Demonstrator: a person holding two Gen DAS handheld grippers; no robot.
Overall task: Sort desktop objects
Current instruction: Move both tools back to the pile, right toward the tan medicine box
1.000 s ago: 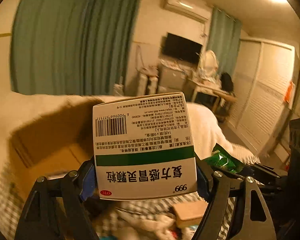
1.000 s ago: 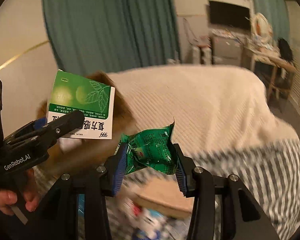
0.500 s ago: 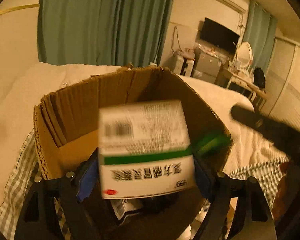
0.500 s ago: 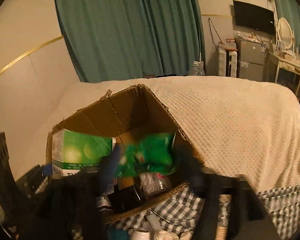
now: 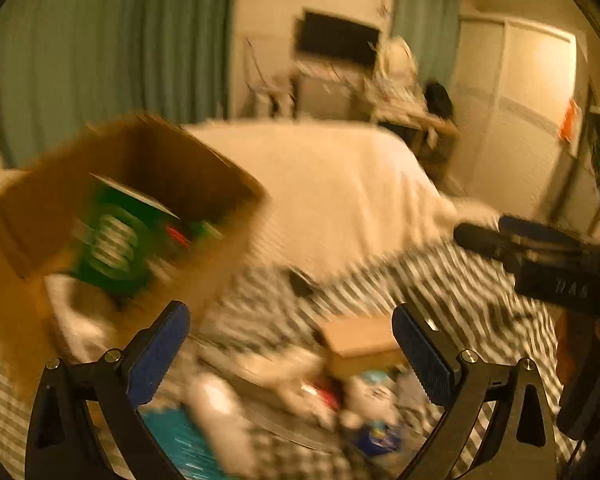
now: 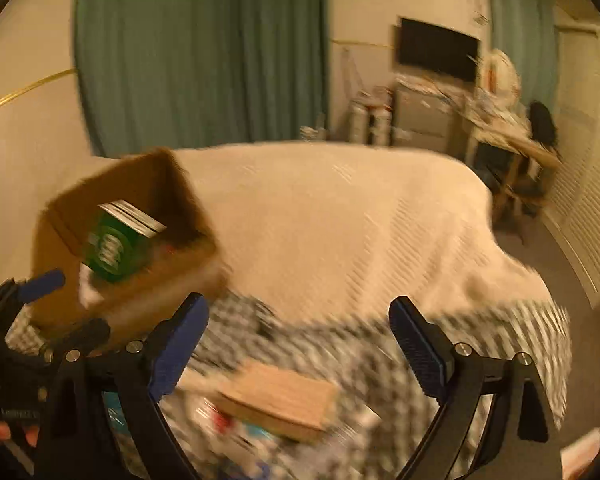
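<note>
Jaws on both the left gripper (image 5: 290,346) and right gripper (image 6: 298,338) are spreading wide with nothing between them, both tilted down over the checked cloth (image 6: 480,344). That green medicine box (image 6: 114,246) sits inside the cardboard box (image 6: 60,224), off to the left; its print is too blurred to read. Small brown box (image 6: 278,404) lies just ahead of the right gripper.
</note>
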